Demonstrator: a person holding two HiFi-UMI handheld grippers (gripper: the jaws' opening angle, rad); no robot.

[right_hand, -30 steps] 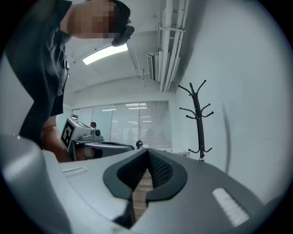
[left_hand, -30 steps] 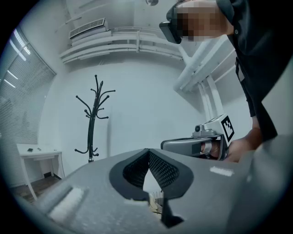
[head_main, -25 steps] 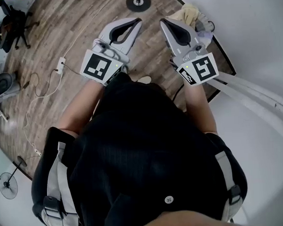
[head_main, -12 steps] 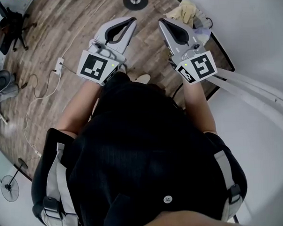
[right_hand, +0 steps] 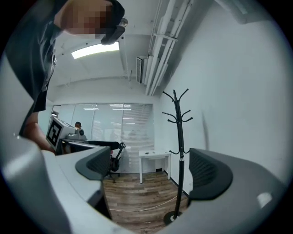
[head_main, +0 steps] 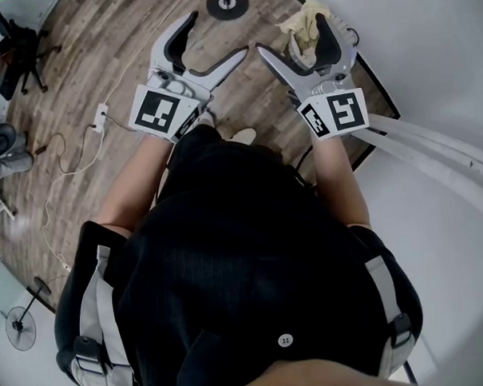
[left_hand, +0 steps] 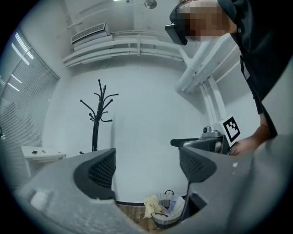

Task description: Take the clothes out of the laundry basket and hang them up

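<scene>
Both pairs of jaws have swung apart since a second ago, when they lay closed. The left gripper (head_main: pixel 217 36) and the right gripper (head_main: pixel 290 36) are now opening wide, with nothing between them, held out at chest height. Below and ahead to the right, the laundry basket (left_hand: pixel 165 221) stands upright on the wooden floor (head_main: pixel 99 50) by the wall, its mouth up. It lies just past the right gripper in the head view, so that hand looks the nearer, and the reach would be forward and down. A yellow cloth (left_hand: pixel 152 205) hangs lengthwise down over the rim on the left, with a pale cloth (left_hand: pixel 176 203) beside it. Farther left, the coat stand (right_hand: pixel 179 151) stands upright, well apart from the basket.
</scene>
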